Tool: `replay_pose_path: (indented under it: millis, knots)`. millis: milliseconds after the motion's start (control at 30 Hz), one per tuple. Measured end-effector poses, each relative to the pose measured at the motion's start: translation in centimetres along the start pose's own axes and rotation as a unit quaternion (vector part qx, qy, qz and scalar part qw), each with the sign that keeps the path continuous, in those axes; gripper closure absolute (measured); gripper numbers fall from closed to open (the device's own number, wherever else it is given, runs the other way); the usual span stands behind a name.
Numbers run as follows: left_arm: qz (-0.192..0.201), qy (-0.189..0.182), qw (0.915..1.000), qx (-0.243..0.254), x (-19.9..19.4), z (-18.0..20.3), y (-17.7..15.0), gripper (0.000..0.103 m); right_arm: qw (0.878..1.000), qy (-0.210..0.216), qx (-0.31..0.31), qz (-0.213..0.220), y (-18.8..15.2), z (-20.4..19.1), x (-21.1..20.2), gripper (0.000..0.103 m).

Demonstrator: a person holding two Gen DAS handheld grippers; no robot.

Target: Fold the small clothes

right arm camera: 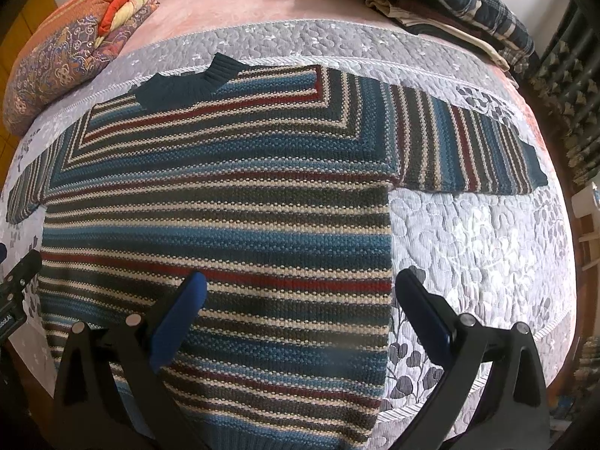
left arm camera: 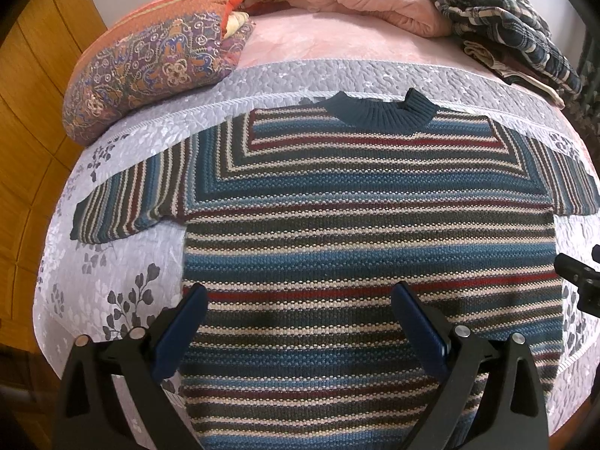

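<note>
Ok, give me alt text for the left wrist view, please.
A striped knit sweater lies flat on a grey quilted bedspread, collar away from the camera, sleeves spread. The open left gripper hovers over its lower left part, holding nothing. Folded bedding lies beyond.

bare quilt (right arm camera: 468, 247) beside sweater (right arm camera: 225, 206) (pillow (left arm camera: 157, 63) far)

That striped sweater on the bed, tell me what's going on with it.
A person is holding a two-finger gripper in each hand over a striped sweater spread flat on a grey floral quilt, collar away from them and both sleeves out to the sides. The left gripper is above the sweater's lower left edge, the right gripper above its lower right edge. Both have their fingers open and hold nothing. No fold has been made yet.
</note>
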State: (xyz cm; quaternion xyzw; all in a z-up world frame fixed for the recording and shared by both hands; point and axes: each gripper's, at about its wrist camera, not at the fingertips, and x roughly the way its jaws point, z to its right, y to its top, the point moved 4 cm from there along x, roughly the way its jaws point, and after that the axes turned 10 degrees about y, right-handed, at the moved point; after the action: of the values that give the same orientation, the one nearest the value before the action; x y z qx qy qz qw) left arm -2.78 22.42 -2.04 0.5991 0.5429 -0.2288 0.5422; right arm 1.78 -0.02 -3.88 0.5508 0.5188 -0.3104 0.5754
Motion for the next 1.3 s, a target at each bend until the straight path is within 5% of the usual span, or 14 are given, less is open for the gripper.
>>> replay_pose_path:
  millis: [700,867,1000,1300]
  knots:
    - [0.002,-0.001,1.0,0.006,0.2,1.6,0.7,0.005,1.0,0.002,0.008,0.005,0.3,1.5,0.3,0.003]
    - [0.004,-0.01,0.9999,0.013,0.4,2.7,1.1,0.004,0.999,0.032,0.021,0.019,0.3,3.7,0.6,0.003]
    - [0.007,-0.036,0.9993,0.006,0.9,4.2,2.5,0.004,0.995,0.037,0.086,0.016,1.6,10.3,0.6,0.003]
    - [0.04,-0.053,0.9978,-0.007,1.3,9.5,7.6,0.004,0.965,-0.009,0.262,0.013,6.8,33.9,1.5,0.003]
